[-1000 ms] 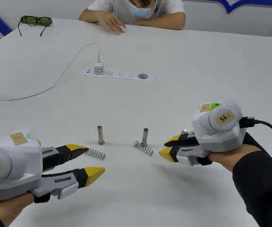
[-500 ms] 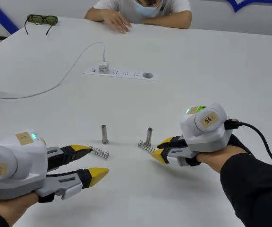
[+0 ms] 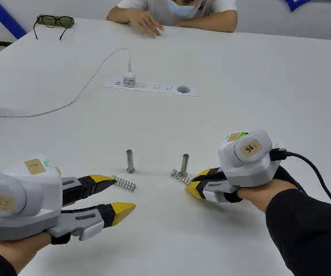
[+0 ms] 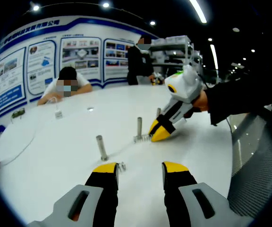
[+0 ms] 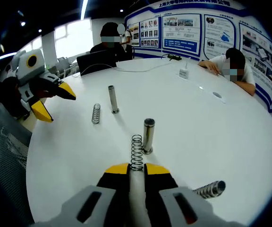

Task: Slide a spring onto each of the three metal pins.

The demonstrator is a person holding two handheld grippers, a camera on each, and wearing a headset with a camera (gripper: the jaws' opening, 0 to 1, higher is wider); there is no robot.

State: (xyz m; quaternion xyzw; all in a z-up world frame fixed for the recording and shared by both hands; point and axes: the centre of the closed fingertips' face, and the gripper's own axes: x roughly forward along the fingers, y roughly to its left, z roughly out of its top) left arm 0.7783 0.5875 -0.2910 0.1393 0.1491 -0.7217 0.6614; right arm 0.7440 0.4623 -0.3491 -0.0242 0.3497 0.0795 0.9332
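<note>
Right gripper (image 5: 137, 169) fingers pinch a spring (image 5: 136, 150) just beside an upright pin (image 5: 148, 135). Left gripper (image 4: 140, 166) fingers gape beside a second spring (image 3: 123, 183), with a power strip (image 3: 154, 88) beyond.

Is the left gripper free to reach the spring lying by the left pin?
Probably yes. The left gripper is open, the spring lies flat just off its jaws with bare table between, and the pin stands beyond the spring, not in the path.

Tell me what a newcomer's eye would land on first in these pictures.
The yellow-tipped right gripper stands out first, its tips close up against the spring that lies at the foot of the nearer pin at mid-table. Next comes the open left gripper at lower left, close to a second spring by the other upright pin.
</note>
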